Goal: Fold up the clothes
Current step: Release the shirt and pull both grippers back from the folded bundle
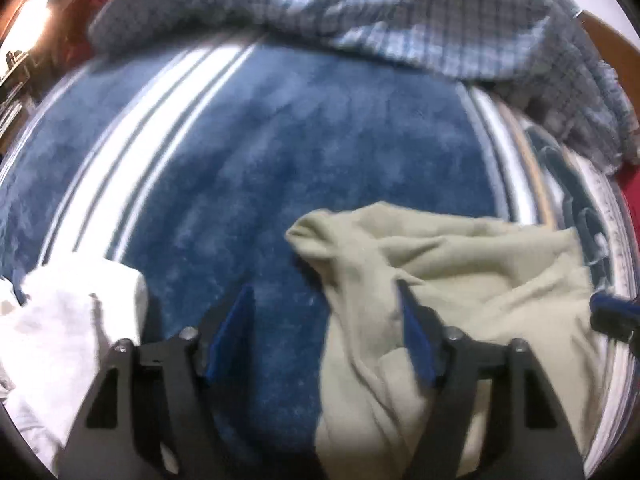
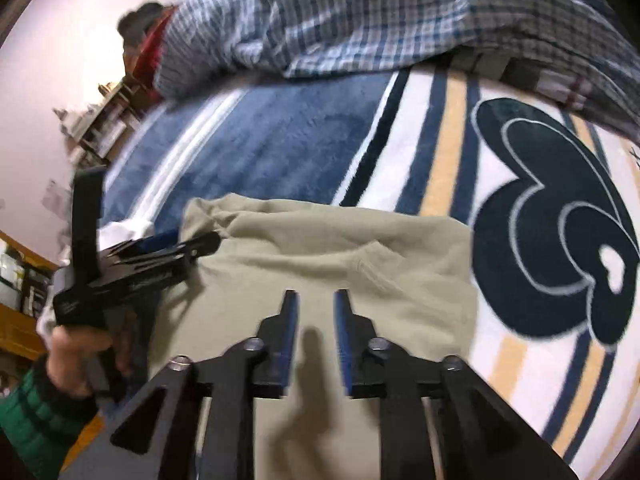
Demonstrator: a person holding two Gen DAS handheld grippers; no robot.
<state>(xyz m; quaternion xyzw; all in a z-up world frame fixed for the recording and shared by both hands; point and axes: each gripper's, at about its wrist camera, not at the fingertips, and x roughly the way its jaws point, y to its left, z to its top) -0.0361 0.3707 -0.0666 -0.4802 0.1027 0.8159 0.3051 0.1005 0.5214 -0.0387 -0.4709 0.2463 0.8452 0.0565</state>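
Observation:
A beige garment [image 1: 448, 280] lies rumpled on a blue striped blanket [image 1: 280, 152]; it also shows in the right wrist view [image 2: 340, 256]. My left gripper [image 1: 326, 292] is open, its right finger over the garment's left edge and its left finger over bare blanket; it also shows in the right wrist view [image 2: 176, 246] at the garment's left end. My right gripper [image 2: 316, 300] is open with a narrow gap and nothing between the fingers, just above the middle of the garment. Its tip shows in the left wrist view [image 1: 612, 312] at the right.
A white garment [image 1: 68, 336] lies at the left on the blanket. A blue plaid cloth [image 2: 380, 16] is heaped along the far side. The blanket's white part carries a dark emblem [image 2: 552, 220]. Shelves [image 2: 100, 120] stand by the wall at the left.

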